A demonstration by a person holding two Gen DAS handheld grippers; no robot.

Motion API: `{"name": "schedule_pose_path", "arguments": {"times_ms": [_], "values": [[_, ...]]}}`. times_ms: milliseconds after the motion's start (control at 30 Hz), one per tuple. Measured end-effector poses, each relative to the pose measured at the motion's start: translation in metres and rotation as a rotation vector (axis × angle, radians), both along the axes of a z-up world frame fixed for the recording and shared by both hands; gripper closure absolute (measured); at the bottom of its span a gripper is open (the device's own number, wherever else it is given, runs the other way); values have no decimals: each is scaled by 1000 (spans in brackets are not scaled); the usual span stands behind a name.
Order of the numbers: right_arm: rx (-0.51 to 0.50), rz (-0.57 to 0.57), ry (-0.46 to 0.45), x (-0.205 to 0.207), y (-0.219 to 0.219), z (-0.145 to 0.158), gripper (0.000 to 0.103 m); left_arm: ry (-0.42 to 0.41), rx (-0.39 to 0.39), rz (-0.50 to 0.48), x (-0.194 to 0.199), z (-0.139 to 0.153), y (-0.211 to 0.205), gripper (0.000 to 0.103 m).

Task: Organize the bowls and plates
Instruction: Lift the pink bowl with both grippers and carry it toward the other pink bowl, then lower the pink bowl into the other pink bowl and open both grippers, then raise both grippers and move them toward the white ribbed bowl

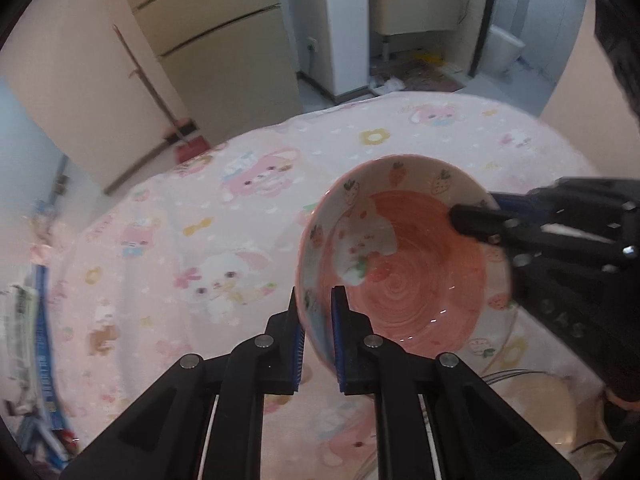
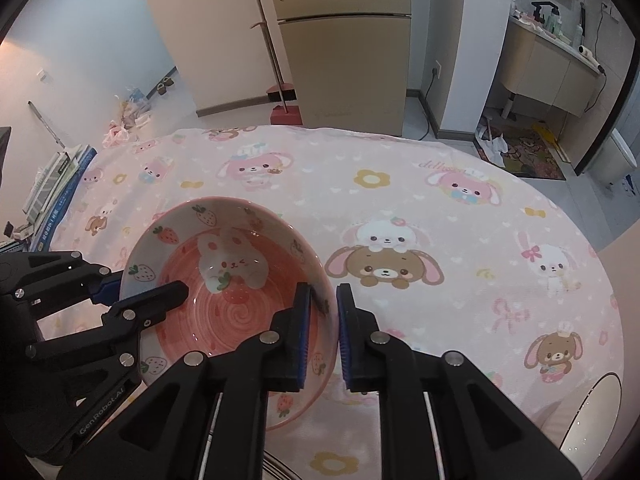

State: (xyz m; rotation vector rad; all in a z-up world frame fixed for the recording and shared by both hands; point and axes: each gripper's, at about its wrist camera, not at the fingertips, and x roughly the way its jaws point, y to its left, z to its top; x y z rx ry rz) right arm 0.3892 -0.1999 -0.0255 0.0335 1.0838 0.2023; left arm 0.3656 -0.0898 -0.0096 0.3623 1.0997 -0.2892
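A pink bowl (image 1: pixel 400 280) with a bunny and strawberries painted inside hangs tilted over the table, held by both grippers. My left gripper (image 1: pixel 316 320) is shut on the bowl's near left rim, one pad inside and one outside. In the same view my right gripper (image 1: pixel 480 208) clamps the opposite rim from the right. The right wrist view shows the bowl (image 2: pixel 232 304) at lower left, with my right gripper (image 2: pixel 324 300) shut on its right rim and my left gripper (image 2: pixel 140 288) gripping its left rim.
A pink cartoon-print cloth (image 2: pixel 400 208) covers the round table. A pale plate (image 2: pixel 592 420) lies at the near right edge, with a thin wire rim (image 1: pixel 508 374) showing beside it. Books (image 2: pixel 56 184) are stacked beyond the table's left side. A broom (image 2: pixel 280 92) leans by the cabinets.
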Motion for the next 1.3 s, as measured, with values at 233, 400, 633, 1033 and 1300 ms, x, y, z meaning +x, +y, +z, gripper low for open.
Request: {"name": "schedule_pose_path", "arguments": {"times_ms": [233,400,633,1033,1300], "values": [[-9,-7,-1,0,-2,-1,97,11,-46,-9,1,3,11,91],[25,-5,20,2,-5,-1,97,11,-63,-3,2,5,14,91],[63,-29,-37,-7,-24,27,97,-51,-128,34,-6,32,31,91],[109,-73,-213,-44,-48,92,97,-268,-233,80,-58,114,49,91],[124,-55,-350,-85,-51,133,97,-393,-313,39,-96,153,46,32]]}}
